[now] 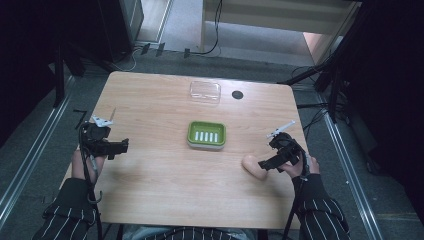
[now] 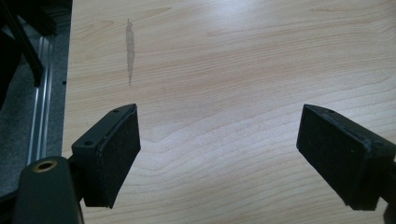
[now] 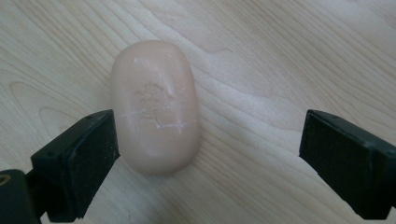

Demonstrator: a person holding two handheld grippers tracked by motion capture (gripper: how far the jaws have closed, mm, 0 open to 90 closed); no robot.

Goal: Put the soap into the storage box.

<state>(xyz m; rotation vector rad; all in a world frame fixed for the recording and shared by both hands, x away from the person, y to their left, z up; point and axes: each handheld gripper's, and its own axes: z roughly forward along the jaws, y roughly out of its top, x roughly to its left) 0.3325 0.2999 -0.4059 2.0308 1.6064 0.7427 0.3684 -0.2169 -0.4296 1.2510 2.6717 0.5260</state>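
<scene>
- Soap bar (image 3: 153, 106): pale pink oval, lying flat on the wooden table (image 1: 165, 185), near right; well apart from the dish.
- Soap dish (image 1: 206, 134): green, slotted, mid-table, empty; the likely home for the bar.
- Clear lid (image 1: 205, 91): far side, set out of the way.
- Right gripper (image 1: 270, 161): jaws wide, one pad beside the bar, seemingly lined up to grasp.
- Left gripper (image 1: 116, 146): jaws wide, nothing held, over bare wood at left.
</scene>
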